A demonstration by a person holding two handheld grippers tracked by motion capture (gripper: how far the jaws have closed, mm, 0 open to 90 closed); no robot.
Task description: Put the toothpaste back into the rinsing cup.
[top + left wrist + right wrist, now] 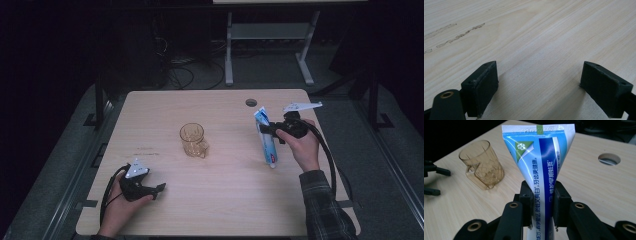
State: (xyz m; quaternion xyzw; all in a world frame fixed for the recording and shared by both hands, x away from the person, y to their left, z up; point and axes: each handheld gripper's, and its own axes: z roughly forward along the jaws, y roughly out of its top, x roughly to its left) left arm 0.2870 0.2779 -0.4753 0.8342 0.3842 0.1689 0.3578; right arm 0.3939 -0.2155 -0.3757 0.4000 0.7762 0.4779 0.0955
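Note:
A blue and white toothpaste tube [266, 139] is at the table's right, its flat crimped end raised and its cap end low near the wood. My right gripper [270, 131] is shut on the tube [541, 170] around its middle, jaws pressing both sides. An amber see-through cup [193, 140] with a handle stands at the table's middle, and appears to the tube's left in the right gripper view [482, 165]. My left gripper [159, 190] rests at the near left of the table, jaws wide apart [539, 85] over bare wood with nothing between them.
The light wooden table [220, 200] has a round cable hole [251, 102] at its far right. Faint scuff marks [459, 37] run across the wood ahead of the left gripper. Beyond the table are a dark floor, cables and a white desk frame [270, 45].

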